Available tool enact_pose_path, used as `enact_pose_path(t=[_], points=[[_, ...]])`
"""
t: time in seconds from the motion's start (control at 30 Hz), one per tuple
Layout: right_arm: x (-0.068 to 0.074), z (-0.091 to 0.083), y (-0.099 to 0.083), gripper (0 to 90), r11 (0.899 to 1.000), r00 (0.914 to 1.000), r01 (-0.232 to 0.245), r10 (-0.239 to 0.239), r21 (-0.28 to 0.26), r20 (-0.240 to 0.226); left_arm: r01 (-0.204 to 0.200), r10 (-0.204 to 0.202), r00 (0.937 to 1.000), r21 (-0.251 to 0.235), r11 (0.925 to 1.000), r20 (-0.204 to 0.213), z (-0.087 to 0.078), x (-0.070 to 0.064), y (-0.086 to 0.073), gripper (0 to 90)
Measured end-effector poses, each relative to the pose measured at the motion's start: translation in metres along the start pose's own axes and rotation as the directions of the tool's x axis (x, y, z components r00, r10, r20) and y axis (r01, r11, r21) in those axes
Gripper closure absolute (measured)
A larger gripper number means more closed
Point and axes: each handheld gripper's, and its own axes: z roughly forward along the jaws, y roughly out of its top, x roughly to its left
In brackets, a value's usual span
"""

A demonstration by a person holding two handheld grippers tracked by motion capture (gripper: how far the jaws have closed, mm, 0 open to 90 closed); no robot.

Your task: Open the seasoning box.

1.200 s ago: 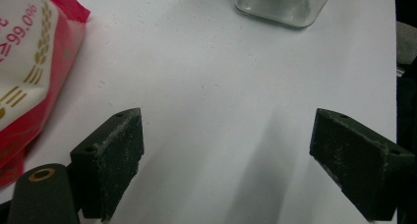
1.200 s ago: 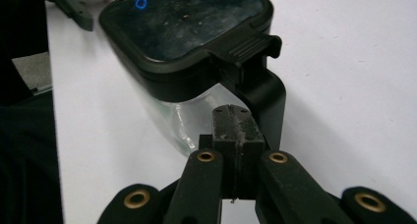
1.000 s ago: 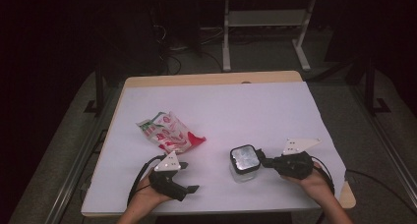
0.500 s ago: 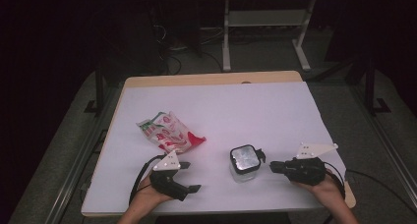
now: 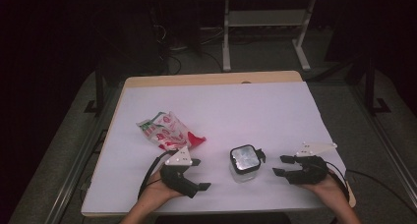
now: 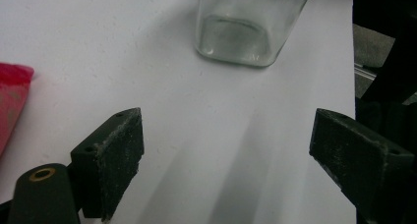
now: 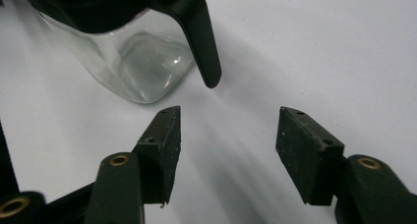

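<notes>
Bright white table [image 5: 221,111], dark surroundings; soft shadows under tools; close views slightly blurred.

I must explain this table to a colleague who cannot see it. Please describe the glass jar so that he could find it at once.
On the white table, look at the near edge, between the left gripper and the right gripper. The glass jar stands upright there, touched by neither. It is clear, square-sided and has a black-rimmed lid with a clip, unlike the flat red and white packet farther left.

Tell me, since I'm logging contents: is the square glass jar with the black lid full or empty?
Empty: the square glass jar shows clear walls and a bare bottom in both gripper views, standing upright on the white table.
</notes>
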Motion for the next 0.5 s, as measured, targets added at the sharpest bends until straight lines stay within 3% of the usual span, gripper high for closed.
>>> enact_pose_path(t=[0.1,0.23,0.33,0.5], points=[[0.000,0.003,0.001,34.8,1.000,1.0000,-0.001,0.001,0.009,0.003,0.004,-0.004,1.0000,-0.001,1.0000,0.007,0.001,0.000,0.004,12.7],[0.001,0.006,0.001,31.4,1.000,1.0000,-0.005,0.004,0.028,0.004,-0.019,0.019,0.9997,0.000,0.9998,0.012,0.005,0.000,0.013,12.4],[0.002,0.006,0.001,29.5,1.000,0.9999,-0.001,0.001,0.028,0.011,-0.015,0.015,0.9995,-0.002,0.9999,0.026,0.007,0.001,0.015,12.2],[0.001,0.006,0.000,28.9,1.000,0.9998,-0.012,0.011,0.008,0.016,-0.047,0.047,0.9984,0.002,0.9989,0.031,0.010,-0.001,0.027,12.1]])
